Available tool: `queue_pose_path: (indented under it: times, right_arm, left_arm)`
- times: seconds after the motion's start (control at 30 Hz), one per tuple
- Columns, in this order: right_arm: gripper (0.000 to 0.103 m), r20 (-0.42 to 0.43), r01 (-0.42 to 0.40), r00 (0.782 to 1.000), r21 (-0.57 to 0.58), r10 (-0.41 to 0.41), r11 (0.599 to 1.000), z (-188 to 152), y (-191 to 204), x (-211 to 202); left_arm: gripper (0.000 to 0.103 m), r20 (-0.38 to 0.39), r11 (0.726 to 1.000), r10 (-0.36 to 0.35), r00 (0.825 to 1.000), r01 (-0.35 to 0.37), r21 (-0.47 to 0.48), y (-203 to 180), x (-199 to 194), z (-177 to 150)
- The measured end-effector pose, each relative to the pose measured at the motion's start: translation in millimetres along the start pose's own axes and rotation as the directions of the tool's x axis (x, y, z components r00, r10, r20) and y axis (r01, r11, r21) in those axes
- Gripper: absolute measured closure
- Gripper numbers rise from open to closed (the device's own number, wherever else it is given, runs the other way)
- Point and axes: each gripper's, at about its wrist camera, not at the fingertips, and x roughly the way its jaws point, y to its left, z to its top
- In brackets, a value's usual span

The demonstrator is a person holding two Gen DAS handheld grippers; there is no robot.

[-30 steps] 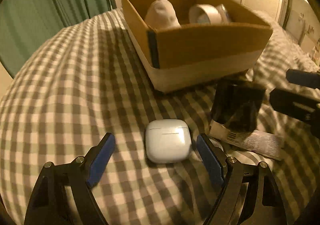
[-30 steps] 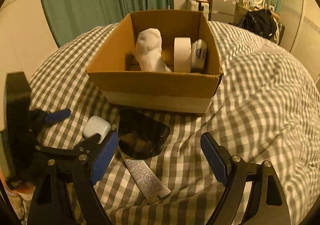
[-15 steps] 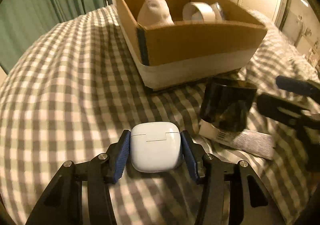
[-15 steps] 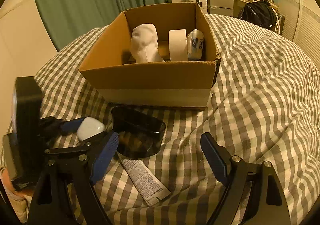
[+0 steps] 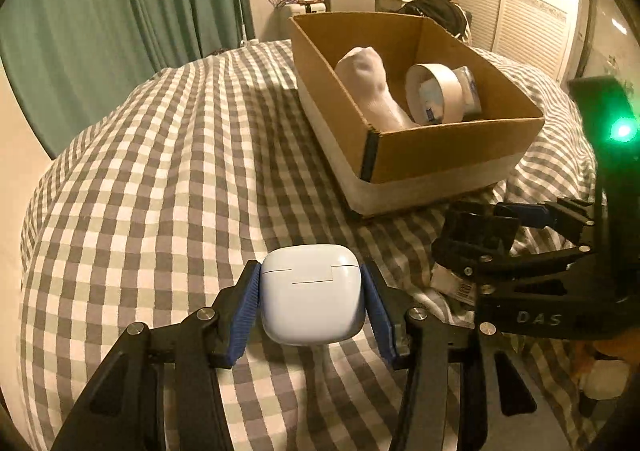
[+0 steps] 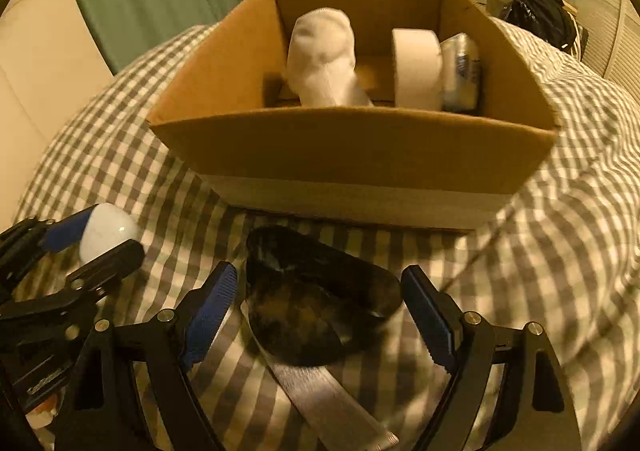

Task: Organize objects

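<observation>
Earbud case pinched, dark pouch next, both bound for the cardboard box (image 6: 352,155).

Your left gripper (image 5: 311,293) pinches the white earbud case (image 5: 311,293) flat between both pads, in front of the box and to its left; carry it level over the near wall and let go low, left of the white sock (image 5: 370,91), where the floor looks free. Your right gripper (image 6: 318,309) is spread around the dark pouch (image 6: 316,299), which lies just before the box on a tube (image 6: 320,399); close squarely on the pouch alone. The tape roll (image 6: 416,69) stands deeper inside, right of the sock.
</observation>
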Motion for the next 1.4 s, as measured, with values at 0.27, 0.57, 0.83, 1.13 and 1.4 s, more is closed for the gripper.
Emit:
queue_pose_path:
  times: [0.27, 0.57, 0.83, 1.13, 1.4]
  right_arm:
    - [0.026, -0.001, 0.035, 0.999, -0.027, -0.035, 0.999, -5, 4, 6]
    - [0.026, 0.067, 0.059, 0.996, -0.049, -0.056, 0.997, -19, 7, -38]
    - [0.026, 0.206, 0.086, 0.976, -0.055, -0.073, 0.995, -4, 18, -111]
    - [0.026, 0.36, 0.13, 0.928, -0.073, -0.095, 0.989, 24, 26, -187]
    - [0.027, 0.41, 0.128, 0.907, -0.052, -0.095, 0.99, 76, 14, -191]
  left_arm:
    - [0.051, -0.01, 1.0, 0.01, 1.0, -0.011, -0.022, 8, 3, -4]
    - [0.051, 0.017, 0.998, 0.054, 0.998, -0.054, -0.014, -2, -27, 0]
    - [0.051, 0.107, 1.0, 0.006, 0.994, -0.004, -0.011, -11, -82, 24]
    - [0.051, 0.224, 0.999, -0.027, 0.974, 0.032, -0.017, -12, -122, 84]
    - [0.051, 0.24, 0.998, -0.045, 0.97, 0.053, -0.029, -13, -93, 146]
